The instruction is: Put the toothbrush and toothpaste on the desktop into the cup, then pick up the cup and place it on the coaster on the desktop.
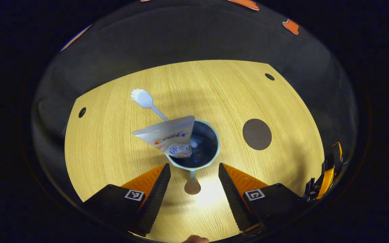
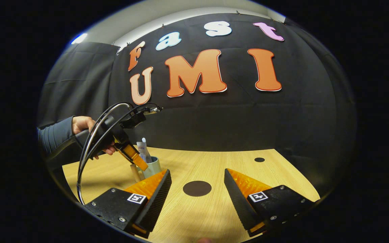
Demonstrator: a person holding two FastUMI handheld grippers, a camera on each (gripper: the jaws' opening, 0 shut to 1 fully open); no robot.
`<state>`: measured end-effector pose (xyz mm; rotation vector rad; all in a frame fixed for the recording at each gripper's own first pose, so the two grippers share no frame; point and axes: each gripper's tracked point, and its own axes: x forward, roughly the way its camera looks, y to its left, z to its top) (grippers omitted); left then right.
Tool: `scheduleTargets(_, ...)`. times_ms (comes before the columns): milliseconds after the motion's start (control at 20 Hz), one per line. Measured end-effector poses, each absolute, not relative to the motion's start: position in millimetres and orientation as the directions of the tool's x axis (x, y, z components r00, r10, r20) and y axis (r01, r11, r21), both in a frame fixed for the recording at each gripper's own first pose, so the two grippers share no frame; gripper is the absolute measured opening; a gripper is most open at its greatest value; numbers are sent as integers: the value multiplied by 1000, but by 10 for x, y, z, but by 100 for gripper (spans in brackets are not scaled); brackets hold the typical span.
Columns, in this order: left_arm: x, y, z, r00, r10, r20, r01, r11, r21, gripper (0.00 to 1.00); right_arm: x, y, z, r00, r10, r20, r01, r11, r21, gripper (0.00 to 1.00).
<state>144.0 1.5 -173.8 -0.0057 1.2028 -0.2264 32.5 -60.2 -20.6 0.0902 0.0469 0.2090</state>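
Wooden desktop (image 1: 120,158) before black cloth wall (image 2: 214,121)

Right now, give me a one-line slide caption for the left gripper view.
Open left gripper poised above the cup holding toothbrush and toothpaste, coaster waiting alongside.

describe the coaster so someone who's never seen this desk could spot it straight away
Start at the wooden desk and find the cup holding the toothpaste and toothbrush. In the left gripper view the coaster lies flat just right of that cup, apart from it. It is a plain dark brown disc, far larger than the small dark holes near the desk's corners.
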Motion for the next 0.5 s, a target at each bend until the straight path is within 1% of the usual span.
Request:
scheduleTargets(250, 1445, 18, -2022, 256, -161, -953, 180, 977, -117, 94, 231, -718, -258, 982, 184, -48, -179, 980, 88, 96)
scheduleTargets(500, 1567, -11, -2235, 211, -141, -967, 184, 978, -102, 93, 117, -813, -296, 985, 163, -55, -158, 983, 90, 95)
